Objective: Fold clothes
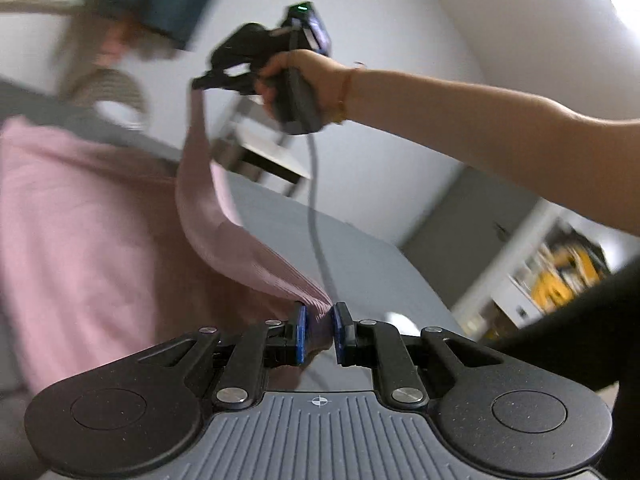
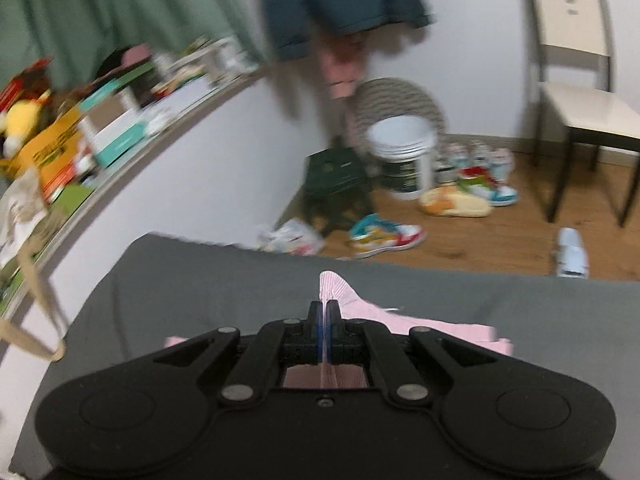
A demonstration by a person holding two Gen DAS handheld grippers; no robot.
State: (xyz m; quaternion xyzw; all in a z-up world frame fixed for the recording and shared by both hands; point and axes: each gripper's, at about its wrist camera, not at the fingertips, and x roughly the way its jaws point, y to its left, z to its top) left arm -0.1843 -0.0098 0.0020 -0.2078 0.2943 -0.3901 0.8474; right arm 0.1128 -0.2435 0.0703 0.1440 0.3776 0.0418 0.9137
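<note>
A pink ribbed garment [image 1: 80, 232] hangs in the air over the grey bed surface [image 1: 360, 256]. My left gripper [image 1: 319, 334] is shut on one bunched edge of it. In the left wrist view my right gripper [image 1: 200, 82] is held high by a hand [image 1: 308, 80] and is shut on the other end, so the cloth stretches between the two. In the right wrist view my right gripper [image 2: 324, 320] pinches a thin pink fold [image 2: 336, 286], and more pink cloth [image 2: 440, 330] shows below it over the grey bed [image 2: 200, 288].
Past the bed's edge lie shoes [image 2: 386, 236], a white bucket [image 2: 402, 156] and a dark green stool [image 2: 336, 184] on a wooden floor. A cream chair [image 2: 580, 92] stands at the right. A cluttered shelf [image 2: 100, 128] runs along the left wall.
</note>
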